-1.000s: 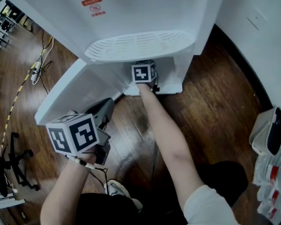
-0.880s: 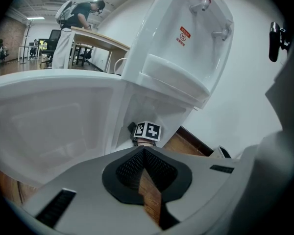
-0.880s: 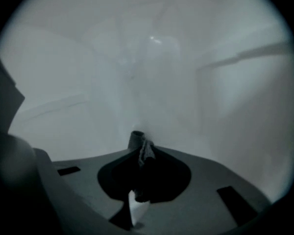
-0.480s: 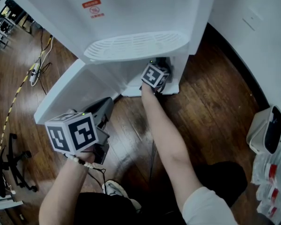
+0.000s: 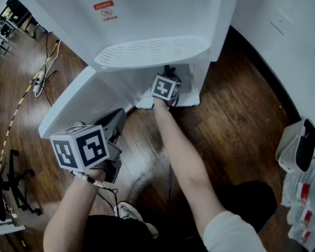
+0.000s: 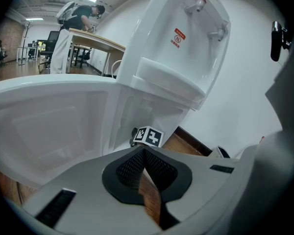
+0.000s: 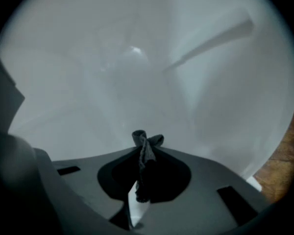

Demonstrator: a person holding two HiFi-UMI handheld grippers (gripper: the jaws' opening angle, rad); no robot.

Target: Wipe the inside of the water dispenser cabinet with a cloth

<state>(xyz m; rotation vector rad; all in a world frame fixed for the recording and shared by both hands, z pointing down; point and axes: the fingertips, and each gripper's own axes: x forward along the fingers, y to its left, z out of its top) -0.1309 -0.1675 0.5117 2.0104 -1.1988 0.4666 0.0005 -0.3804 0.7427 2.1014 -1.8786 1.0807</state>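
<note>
The white water dispenser (image 5: 147,20) stands with its lower cabinet door (image 5: 86,101) swung open to the left. My right gripper's marker cube (image 5: 165,87) sits in the cabinet opening under the drip tray (image 5: 152,51); its jaws are hidden there. In the right gripper view my right gripper (image 7: 144,153) is shut on a dark grey cloth (image 7: 147,140), close to the white inner wall (image 7: 137,72). My left gripper (image 5: 115,118) hovers low beside the open door, shut, with nothing between its pads (image 6: 132,165). It looks at the dispenser (image 6: 186,43) and the right gripper's cube (image 6: 148,136).
The floor is dark wood. A power strip with cables (image 5: 40,80) and a chair base (image 5: 16,188) lie at the left. A white bin (image 5: 296,146) and wrapped packs (image 5: 304,203) stand at the right by the wall. A person works at a distant table (image 6: 76,18).
My right gripper swept to the right inside the cabinet opening, then came back a little to the left. The left gripper stayed where it was.
</note>
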